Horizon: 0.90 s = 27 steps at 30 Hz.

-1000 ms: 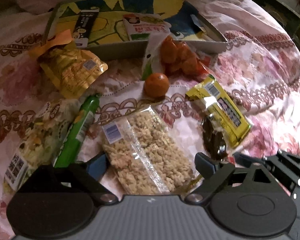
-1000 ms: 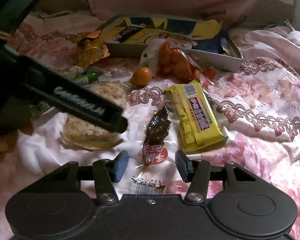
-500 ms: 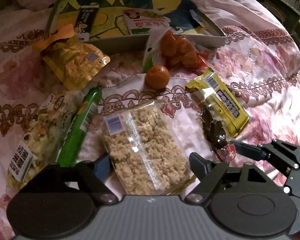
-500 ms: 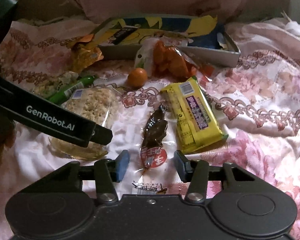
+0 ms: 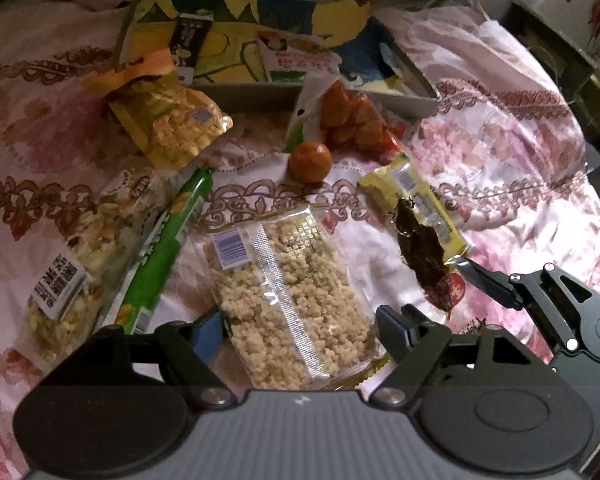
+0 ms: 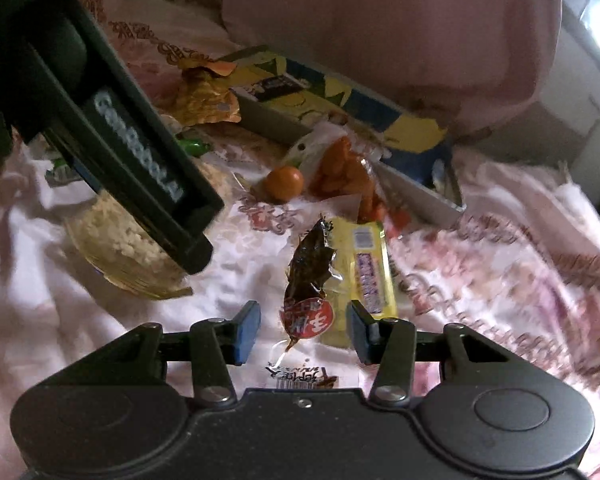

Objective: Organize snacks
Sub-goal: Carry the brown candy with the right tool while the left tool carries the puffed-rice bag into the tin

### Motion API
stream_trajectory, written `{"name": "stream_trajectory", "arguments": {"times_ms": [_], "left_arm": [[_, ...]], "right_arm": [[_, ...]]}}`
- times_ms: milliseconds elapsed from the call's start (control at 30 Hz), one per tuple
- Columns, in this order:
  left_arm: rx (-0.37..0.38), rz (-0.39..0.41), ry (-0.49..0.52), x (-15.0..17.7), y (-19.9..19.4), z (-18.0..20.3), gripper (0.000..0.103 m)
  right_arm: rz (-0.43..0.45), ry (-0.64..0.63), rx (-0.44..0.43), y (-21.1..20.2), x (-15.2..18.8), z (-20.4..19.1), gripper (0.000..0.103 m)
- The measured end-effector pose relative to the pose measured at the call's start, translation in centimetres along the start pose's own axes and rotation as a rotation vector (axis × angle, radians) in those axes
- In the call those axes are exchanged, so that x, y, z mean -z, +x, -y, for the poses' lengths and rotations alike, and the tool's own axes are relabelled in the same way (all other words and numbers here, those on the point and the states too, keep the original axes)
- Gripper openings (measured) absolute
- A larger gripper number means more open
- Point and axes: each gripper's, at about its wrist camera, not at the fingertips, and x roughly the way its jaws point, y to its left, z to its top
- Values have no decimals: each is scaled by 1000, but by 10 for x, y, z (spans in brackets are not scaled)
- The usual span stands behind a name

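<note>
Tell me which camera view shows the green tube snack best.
The left wrist view: the green tube snack lies there at full length, beside the rice-puff pack. The right wrist view shows only a green end, since the left gripper's body covers the rest.

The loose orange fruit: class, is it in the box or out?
Out. The loose orange fruit lies on the floral bedspread, in front of the box's near wall.

Your right gripper (image 6: 303, 332) straddles the dark snack packet (image 6: 310, 280), jaws apart. The yellow bar (image 6: 370, 268) lies just right of that packet.
</note>
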Motion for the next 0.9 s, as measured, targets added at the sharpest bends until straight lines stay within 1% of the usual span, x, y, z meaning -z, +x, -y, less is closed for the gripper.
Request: {"name": "stream_trajectory", "arguments": {"times_ms": [233,433,567,667,733,900], "left_arm": [[-2,82,4,-4,-19,0,82],[-18,170,13,-19,-34,4,82],[-26,227,17,-37,-44,5,82],[-44,243,30,-56,-48,5,82],[-38,263,33,-69,-50,2,82],[-48,314,14,-106,-43,-10,82]], "right_arm": [[56,18,65,-7,-3,10,49],[123,37,102,-14,-12,18,49],[158,52,113,-20,-23,24,50],[186,44,123,-21,-33,30,50],[202,50,126,-20,-42,36,50],[250,94,113,-5,-73,56,50]]}}
